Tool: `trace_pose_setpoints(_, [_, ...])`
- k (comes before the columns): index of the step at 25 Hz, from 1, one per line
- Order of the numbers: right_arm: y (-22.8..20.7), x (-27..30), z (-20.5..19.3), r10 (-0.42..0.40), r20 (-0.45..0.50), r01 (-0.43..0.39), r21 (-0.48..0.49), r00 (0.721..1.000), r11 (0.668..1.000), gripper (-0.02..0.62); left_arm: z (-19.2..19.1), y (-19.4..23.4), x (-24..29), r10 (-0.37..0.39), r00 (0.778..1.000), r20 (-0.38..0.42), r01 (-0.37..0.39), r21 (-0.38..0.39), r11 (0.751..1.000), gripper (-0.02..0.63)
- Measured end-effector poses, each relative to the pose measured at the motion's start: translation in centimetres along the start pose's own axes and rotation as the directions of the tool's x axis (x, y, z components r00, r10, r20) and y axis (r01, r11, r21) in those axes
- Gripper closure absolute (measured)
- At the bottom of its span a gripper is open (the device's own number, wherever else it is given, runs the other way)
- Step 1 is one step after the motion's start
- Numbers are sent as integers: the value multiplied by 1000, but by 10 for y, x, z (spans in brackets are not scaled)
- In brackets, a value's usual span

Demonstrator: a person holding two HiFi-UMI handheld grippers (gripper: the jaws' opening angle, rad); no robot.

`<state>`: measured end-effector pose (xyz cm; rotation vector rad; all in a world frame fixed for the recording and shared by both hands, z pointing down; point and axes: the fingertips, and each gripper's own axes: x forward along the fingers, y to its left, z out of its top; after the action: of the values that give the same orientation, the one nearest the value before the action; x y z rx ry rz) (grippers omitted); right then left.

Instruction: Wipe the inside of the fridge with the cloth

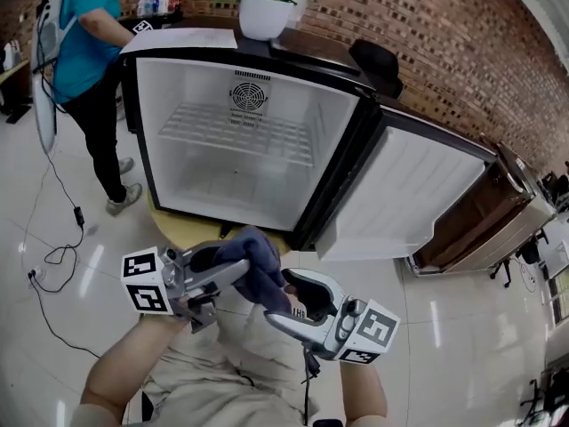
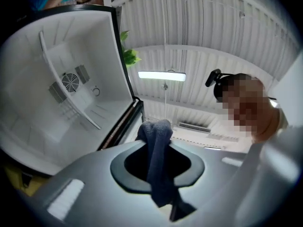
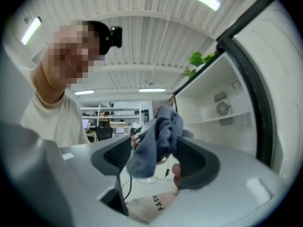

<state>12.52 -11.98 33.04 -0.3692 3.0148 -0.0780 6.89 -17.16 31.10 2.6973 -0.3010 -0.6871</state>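
Head view: cloth (image 1: 260,261) handover is under way, pinched by left gripper (image 1: 236,274), right gripper (image 1: 283,306) spread wide; fridge (image 1: 178,87) ahead must be reached.

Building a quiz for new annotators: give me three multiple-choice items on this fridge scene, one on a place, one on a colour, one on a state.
1. Where is the pot? A on the fridge B inside it C on the floor
2. The cloth is: A white B dark blue C red
3. The door is: A shut B open C removed
A, the pot stands on the fridge's top; B, the cloth looks dark blue in every view; B, the door stands wide, baring the shelf.
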Motion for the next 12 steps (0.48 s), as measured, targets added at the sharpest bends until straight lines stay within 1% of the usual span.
trace_pose_setpoints(1, [-11, -9, -6, -37, 28, 37, 23, 999, 999, 299, 11, 12, 7, 47, 999, 1, -47, 23, 999, 538])
trace_pose_setpoints(2, [-22, -15, -15, -78, 29, 77, 34, 996, 996, 299, 23, 23, 17, 93, 996, -5, -93, 61, 994, 538])
trace_pose_setpoints(3, [-34, -19, -25, -125, 8, 125, 24, 992, 992, 299, 36, 33, 28, 134, 991, -12, -131, 110, 985, 538])
trace_pose_setpoints(4, [-46, -20, -35, -177, -27, 177, -9, 984, 984, 299, 50, 43, 41, 168, 986, -16, -163, 165, 973, 538])
trace_pose_setpoints(5, [-56, -20, -44, -229, -64, 225, -63, 971, 972, 299, 64, 53, 54, 199, 980, -16, -191, 220, 957, 538])
trace_pose_setpoints(7, [-71, -18, -57, -313, -118, 289, -181, 943, 940, 299, 90, 75, 79, 259, 966, -7, -244, 317, 917, 538])
trace_pose_setpoints(8, [-76, -16, -63, -335, -132, 303, -215, 933, 928, 299, 102, 86, 91, 280, 960, 4, -263, 357, 896, 538])
trace_pose_setpoints(9, [-79, -15, -69, -344, -144, 308, -227, 928, 924, 299, 113, 97, 104, 293, 956, 17, -276, 391, 878, 538])
trace_pose_setpoints(12, [-79, -11, -94, -339, -194, 298, -213, 921, 931, 299, 141, 126, 140, 318, 946, 60, -310, 452, 836, 538])
